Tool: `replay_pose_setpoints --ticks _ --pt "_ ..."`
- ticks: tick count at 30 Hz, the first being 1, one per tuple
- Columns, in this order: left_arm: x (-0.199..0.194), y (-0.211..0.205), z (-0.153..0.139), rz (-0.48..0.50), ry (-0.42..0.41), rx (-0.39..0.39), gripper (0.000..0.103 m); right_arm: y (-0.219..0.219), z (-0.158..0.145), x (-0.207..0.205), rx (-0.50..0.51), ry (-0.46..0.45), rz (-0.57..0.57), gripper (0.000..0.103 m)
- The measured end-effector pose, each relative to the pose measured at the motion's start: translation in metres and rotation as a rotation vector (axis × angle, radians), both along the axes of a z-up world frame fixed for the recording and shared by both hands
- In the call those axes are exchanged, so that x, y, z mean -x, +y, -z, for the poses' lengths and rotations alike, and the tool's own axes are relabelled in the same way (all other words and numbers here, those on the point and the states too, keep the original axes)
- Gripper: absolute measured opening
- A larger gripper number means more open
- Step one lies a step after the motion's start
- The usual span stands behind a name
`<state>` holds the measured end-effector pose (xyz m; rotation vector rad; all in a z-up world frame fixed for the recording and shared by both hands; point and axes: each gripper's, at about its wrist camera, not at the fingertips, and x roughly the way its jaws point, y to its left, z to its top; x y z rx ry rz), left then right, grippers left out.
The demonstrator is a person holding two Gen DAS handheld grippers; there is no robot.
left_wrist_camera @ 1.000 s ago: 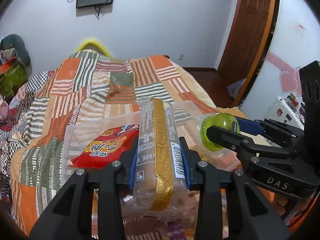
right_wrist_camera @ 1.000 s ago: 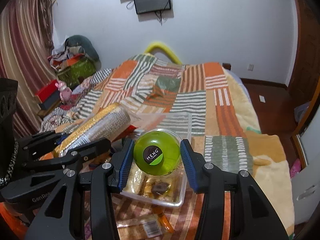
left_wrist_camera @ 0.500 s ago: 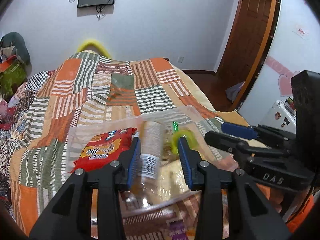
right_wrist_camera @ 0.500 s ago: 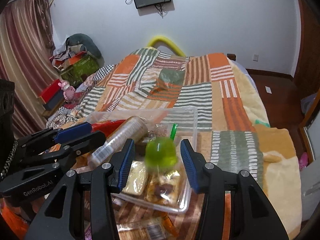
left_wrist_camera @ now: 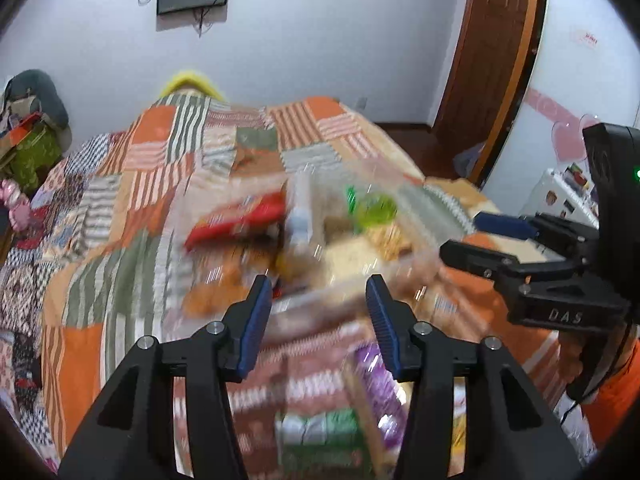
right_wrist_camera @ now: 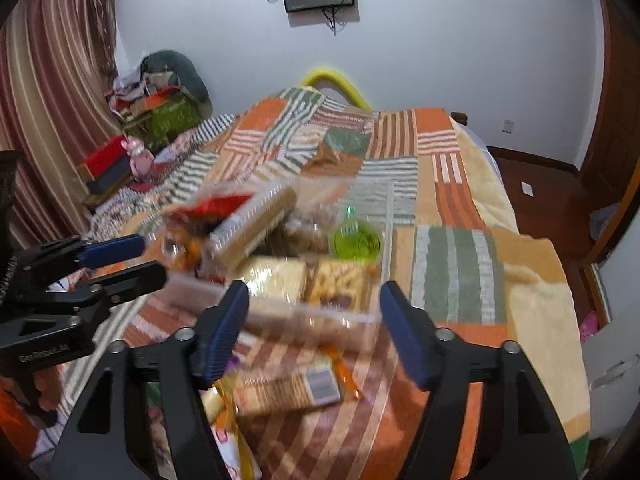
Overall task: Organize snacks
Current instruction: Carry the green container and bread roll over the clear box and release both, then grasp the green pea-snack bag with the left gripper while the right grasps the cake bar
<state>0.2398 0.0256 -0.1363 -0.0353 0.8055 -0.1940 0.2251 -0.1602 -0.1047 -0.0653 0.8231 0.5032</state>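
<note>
A clear plastic bin sits on the patchwork bed and holds several snacks: a green round cup, a long biscuit pack and a red bag. The cup also shows in the left wrist view. My left gripper is open and empty, above the bin's near edge. My right gripper is open and empty, just before the bin. Both views are blurred by motion.
Loose snack packs lie in front of the bin: a brown barcode pack, and purple and green packs. Clutter and a pink toy lie at the left of the bed. A door stands at the right.
My left gripper let go of the long biscuit pack and my right let go of the green cup; both now lie in the bin. Both grippers opened and drew back.
</note>
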Motion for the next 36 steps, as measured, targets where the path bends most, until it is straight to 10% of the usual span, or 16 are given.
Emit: replay_pose_setpoints --ticks 12,30,36 --pt "0.045 0.032 0.062 -0.043 0.200 0.063 0.060 0.023 0.058 0.004 0.109 0.134 -0.025 0.073" --pt "0.057 0.012 0.090 -0.024 0.208 0.066 0.070 -0.035 0.059 0.030 0.140 0.176 0.030 0.073" --pt "0.047 0.021 0.092 -0.049 0.208 0.118 0.049 -0.020 0.065 0.029 0.146 0.161 0.006 0.042"
